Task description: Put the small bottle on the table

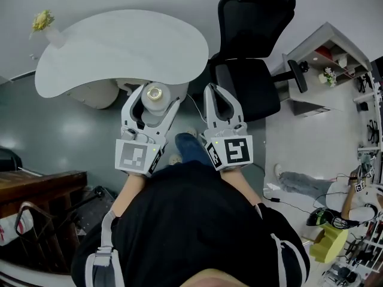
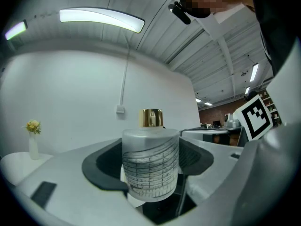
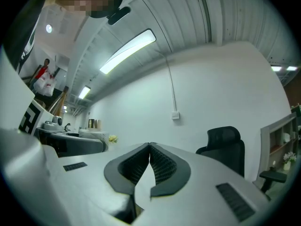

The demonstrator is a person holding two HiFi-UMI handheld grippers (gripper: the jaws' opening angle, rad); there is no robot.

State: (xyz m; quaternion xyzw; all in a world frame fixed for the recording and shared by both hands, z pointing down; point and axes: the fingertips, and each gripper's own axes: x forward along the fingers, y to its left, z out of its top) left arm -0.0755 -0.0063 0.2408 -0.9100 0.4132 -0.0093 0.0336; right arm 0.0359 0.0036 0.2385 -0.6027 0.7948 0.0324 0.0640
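Right now the small bottle [image 2: 150,164] stands upright in your left gripper [image 1: 157,97], whose jaws are clamped on its frosted round body, with the gold cap [image 2: 152,117] clear above the pads. In the head view it hangs in the air at the near edge of the white table [image 1: 119,40], not resting on anything.

The main risk is probably letting go too early. If the base is not fully over the tabletop when the jaws part, the bottle could catch the curved rim and fall to the floor. The body is round and looks smooth, so it may also twist or slide in the pads if you swing it fast or tip the gripper. Set it down tilted and it could topple.

Your right gripper [image 1: 212,91] is just beside the left, jaws together and holding nothing. The flower vase [image 1: 43,26] stands at the far corner, well apart from the bottle.
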